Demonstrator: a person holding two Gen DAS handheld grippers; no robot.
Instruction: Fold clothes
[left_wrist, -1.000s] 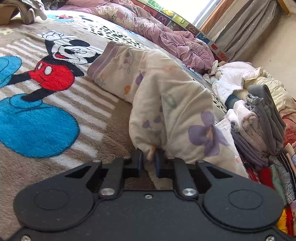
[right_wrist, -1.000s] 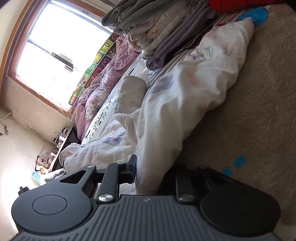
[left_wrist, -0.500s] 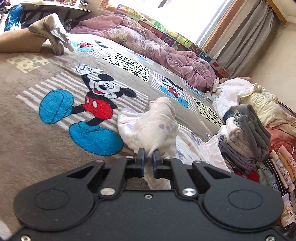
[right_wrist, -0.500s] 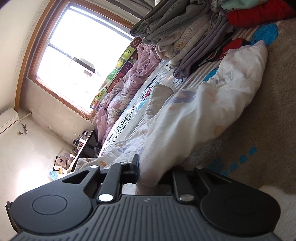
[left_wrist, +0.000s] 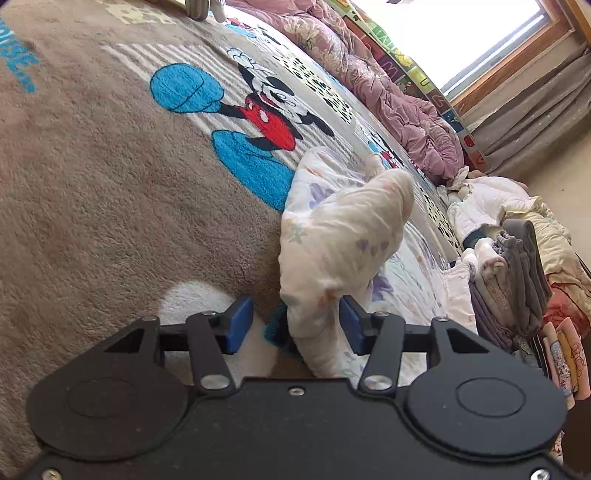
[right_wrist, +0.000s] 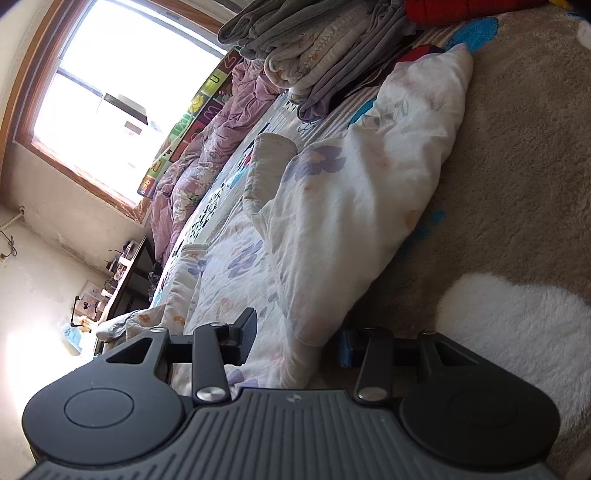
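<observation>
A white floral garment (left_wrist: 343, 236) lies folded over on the Mickey Mouse blanket (left_wrist: 110, 184). In the left wrist view my left gripper (left_wrist: 293, 323) is open, its blue pads apart on either side of the garment's near end. In the right wrist view the same garment (right_wrist: 354, 206) lies as a long folded strip, and my right gripper (right_wrist: 295, 341) is open with the cloth's near edge between its fingers, not pinched.
A stack of folded clothes (left_wrist: 517, 280) stands at the right, also seen in the right wrist view (right_wrist: 317, 48). A pink quilt (left_wrist: 399, 96) lies along the window side. Red fabric (right_wrist: 461, 9) sits behind the stack.
Both grippers were shut on the garment and have opened, letting it go. The garment now lies lower on the blanket, folded over itself.
</observation>
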